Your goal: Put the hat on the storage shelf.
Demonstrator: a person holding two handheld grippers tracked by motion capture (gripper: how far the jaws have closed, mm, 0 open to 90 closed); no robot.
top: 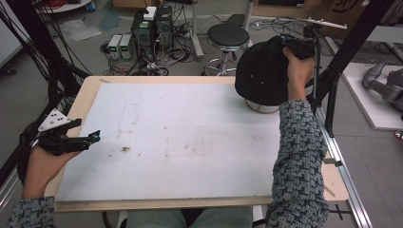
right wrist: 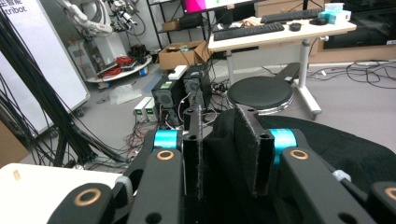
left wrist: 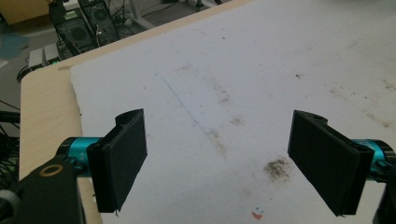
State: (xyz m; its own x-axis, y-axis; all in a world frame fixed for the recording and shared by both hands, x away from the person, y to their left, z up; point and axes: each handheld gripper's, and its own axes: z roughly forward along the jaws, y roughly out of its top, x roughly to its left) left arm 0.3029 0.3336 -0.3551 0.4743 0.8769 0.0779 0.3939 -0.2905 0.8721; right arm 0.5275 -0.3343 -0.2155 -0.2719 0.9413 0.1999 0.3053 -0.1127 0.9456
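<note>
From my seat, the cap (top: 262, 71) sits at the worktop's (top: 90, 95) far right corner, on a round stand (top: 262, 108) (mostly covered). The mat (top: 180, 137) covers the worktop; behind it on the floor stand a stool (top: 228, 37) and computer boxes (top: 152, 26).

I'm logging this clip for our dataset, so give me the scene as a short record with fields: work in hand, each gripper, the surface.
work in hand: black cap handled at the table's far right corner
cap position: over a white round object
right gripper: jaws pinching a fold of the cap's fabric
left gripper: open, nothing between the jaws, above the white mat near its left edge
mat: stained, on a wooden table
</note>
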